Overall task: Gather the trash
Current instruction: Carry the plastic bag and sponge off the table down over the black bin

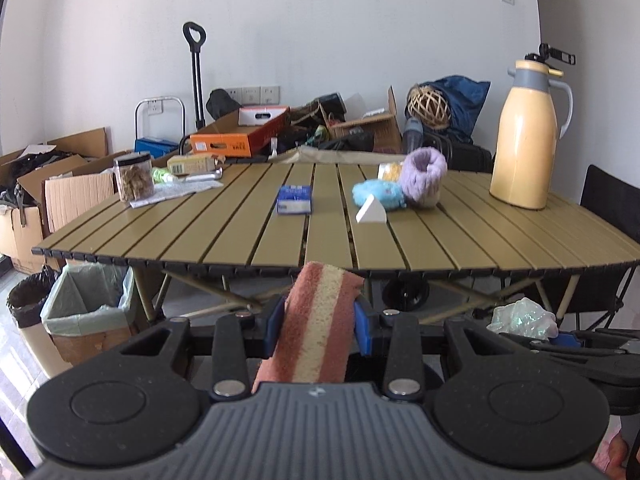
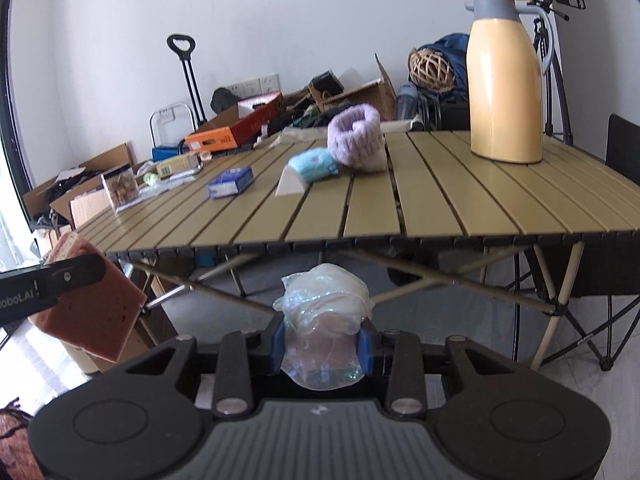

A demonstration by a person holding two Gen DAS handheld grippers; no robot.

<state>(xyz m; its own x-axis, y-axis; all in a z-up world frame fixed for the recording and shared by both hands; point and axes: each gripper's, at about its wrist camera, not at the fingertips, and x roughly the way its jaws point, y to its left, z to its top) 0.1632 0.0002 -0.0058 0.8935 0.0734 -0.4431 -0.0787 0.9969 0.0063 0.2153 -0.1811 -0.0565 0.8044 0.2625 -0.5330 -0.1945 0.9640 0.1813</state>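
Note:
My left gripper [image 1: 318,330] is shut on a pink and cream sponge [image 1: 320,312], held in front of the table's near edge. My right gripper [image 2: 322,342] is shut on a crumpled clear plastic wrap [image 2: 324,308], also below the table edge. In the right wrist view the sponge [image 2: 92,304] and the left gripper's finger [image 2: 60,280] show at the left. In the left wrist view the plastic wrap [image 1: 520,318] shows at the right. A bin with a pale green liner [image 1: 86,304] and a round bin with a black liner [image 1: 28,300] stand on the floor at the left.
The slatted olive table [image 1: 460,240] carries a blue box [image 1: 295,199], a white wedge [image 1: 371,211], a blue fluffy item [image 1: 378,194], a purple fluffy item [image 1: 424,178], a yellow jug [image 1: 524,132] and a jar [image 1: 133,176]. Cardboard boxes [image 1: 60,184] and clutter lie behind.

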